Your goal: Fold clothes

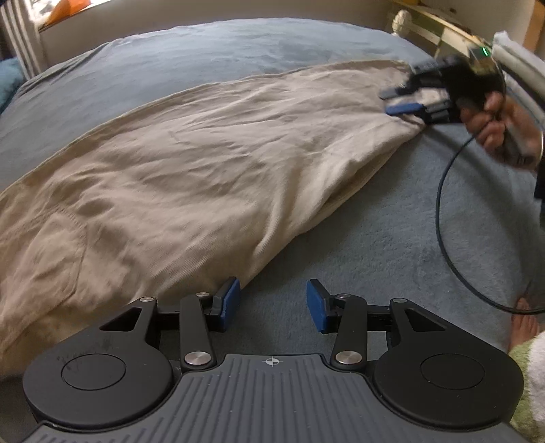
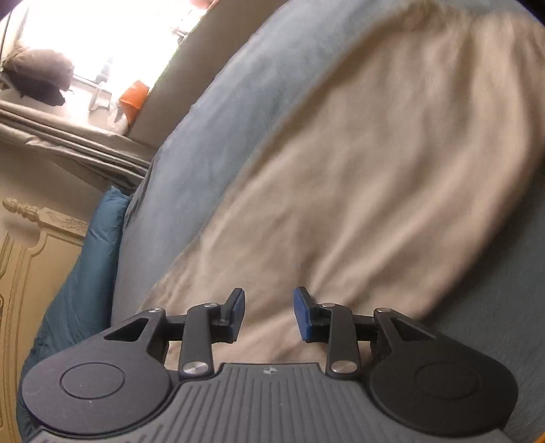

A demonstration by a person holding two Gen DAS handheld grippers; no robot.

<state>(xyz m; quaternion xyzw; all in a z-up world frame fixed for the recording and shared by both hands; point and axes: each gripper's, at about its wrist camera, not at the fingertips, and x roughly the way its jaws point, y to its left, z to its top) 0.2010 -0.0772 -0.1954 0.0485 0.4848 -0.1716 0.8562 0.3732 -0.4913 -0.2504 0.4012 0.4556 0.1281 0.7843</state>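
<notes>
A long beige garment (image 1: pixel 204 163) lies creased and flat across the blue-grey bed cover (image 1: pixel 374 255), running from lower left to upper right. My left gripper (image 1: pixel 272 289) hangs open over the bare cover just beside the garment's near edge, nothing between its blue pads. My right gripper (image 1: pixel 396 100), held by a hand (image 1: pixel 494 126), sits at the garment's far right end. In the right wrist view, which is blurred, that gripper (image 2: pixel 269 296) has its jaws apart above the beige garment (image 2: pixel 374 170); the pads do not press on the cloth.
A black cable (image 1: pixel 439 204) loops from the right gripper over the cover. A bare foot (image 1: pixel 524 327) shows at the bed's right edge. A cream bedpost (image 1: pixel 402 20) stands behind. A carved cream bed frame (image 2: pixel 41 238) and teal bedding (image 2: pixel 85 265) lie beyond the cover's edge.
</notes>
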